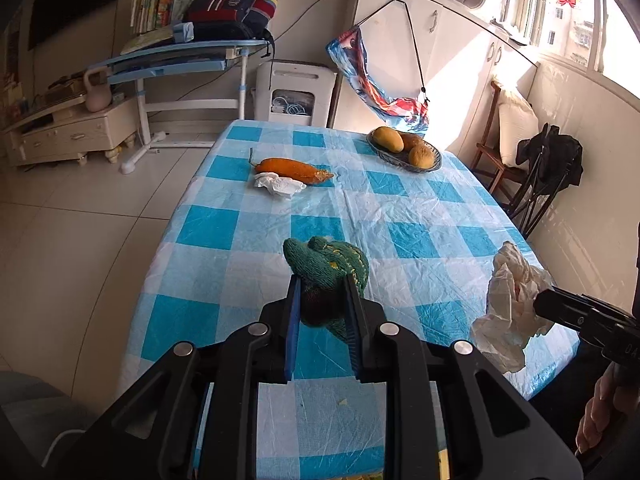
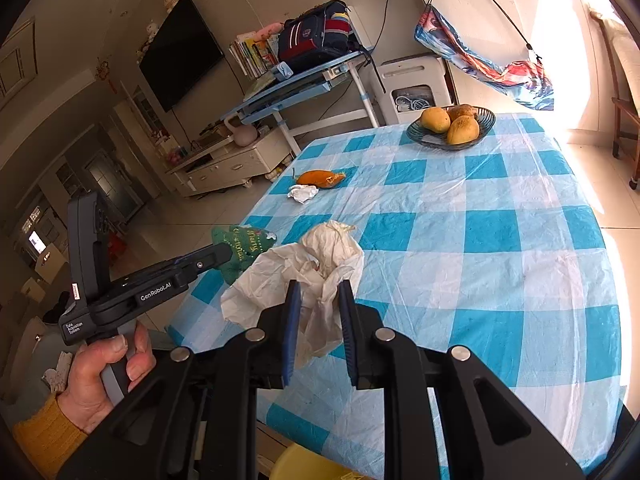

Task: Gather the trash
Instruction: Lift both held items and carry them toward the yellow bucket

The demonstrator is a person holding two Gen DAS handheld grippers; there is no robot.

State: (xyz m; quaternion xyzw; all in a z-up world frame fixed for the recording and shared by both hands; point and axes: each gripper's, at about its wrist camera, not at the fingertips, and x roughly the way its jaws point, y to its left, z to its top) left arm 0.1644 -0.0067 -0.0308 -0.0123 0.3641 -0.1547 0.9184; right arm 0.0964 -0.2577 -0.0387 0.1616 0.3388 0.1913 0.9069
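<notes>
The left gripper [image 1: 323,300] pinches a green knitted sock [image 1: 326,266] (yellow lettering stitched on it) between its blue pads, lifted over the near part of the table [image 1: 420,216]. The right gripper [image 2: 318,304] clamps a crinkled white bag [image 2: 304,264], thin and papery, bunched into folds and hanging over the near left edge of the table. The table wears a glossy plastic cloth of blue and white checks, wrinkled. Farther off lies a wadded white tissue [image 1: 279,185] touching a long orange gourd [image 1: 294,169] with a ragged end. A dark woven bowl [image 1: 404,154] holds three rounded yellow-brown fruits [image 1: 388,139] near the far right corner.
</notes>
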